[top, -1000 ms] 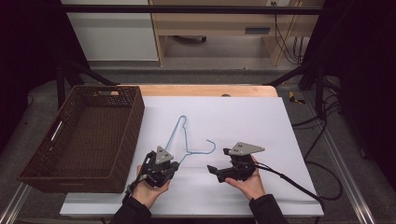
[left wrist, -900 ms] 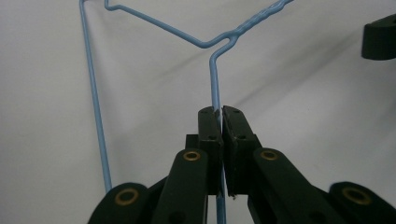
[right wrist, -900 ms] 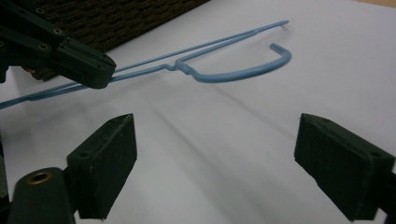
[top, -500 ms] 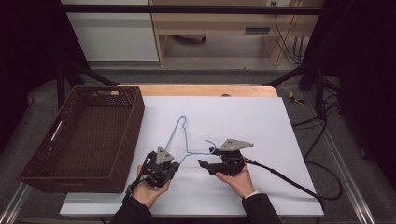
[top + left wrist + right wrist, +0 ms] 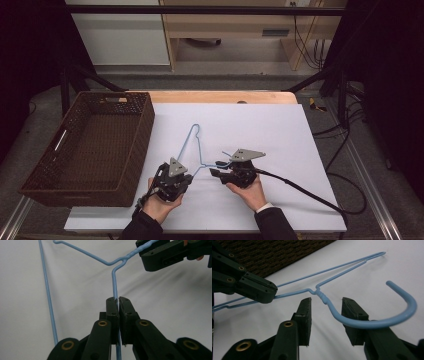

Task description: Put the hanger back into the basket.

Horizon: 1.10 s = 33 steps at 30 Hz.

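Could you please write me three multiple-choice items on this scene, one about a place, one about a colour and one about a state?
1. Where does the basket stand?
A. at the table's left side
B. at the table's right side
C. on the floor

2. What colour is the hanger?
A. red
B. light blue
C. black

3. How does the left gripper stand to the hanger?
A. open beside it
B. shut on its wire
C. far from it

Answers:
1 A, as the high view shows the basket at the left edge of the table.
2 B, as the wire is light blue in every view.
3 B, as the left gripper view shows its jaws pressed together with the wire between them.
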Tool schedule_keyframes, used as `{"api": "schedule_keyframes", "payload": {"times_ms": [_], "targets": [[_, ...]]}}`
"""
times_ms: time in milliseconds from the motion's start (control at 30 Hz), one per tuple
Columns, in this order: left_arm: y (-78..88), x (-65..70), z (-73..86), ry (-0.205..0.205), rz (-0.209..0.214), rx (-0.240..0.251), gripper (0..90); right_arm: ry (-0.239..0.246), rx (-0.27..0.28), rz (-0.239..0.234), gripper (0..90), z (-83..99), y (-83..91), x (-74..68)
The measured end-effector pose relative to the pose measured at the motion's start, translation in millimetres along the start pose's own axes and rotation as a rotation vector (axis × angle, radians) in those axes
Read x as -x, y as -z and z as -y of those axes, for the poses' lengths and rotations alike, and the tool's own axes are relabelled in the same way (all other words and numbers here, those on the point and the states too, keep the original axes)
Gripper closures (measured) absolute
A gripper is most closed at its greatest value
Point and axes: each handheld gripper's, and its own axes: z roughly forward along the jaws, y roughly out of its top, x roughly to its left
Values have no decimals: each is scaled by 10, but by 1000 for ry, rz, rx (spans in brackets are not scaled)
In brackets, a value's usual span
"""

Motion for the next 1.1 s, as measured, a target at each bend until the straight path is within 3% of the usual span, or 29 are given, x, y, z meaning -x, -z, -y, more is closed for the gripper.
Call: {"api": "schedule_keyframes", "payload": {"times_ms": [300,767,933,1100], "targets": [[-7,0,7,-3,-3,-4,869,-6,5,-23,798,5,-20,7],[-19,0,24,3,0,0,869,-43,45,-49,756,4,-29,1],[-21,-2,30,5,0,0,869,-45,58,-40,808,6,-33,2],[-20,-11,38,8,4,-6,868,-50,55,-61,827,6,-32,7]]}}
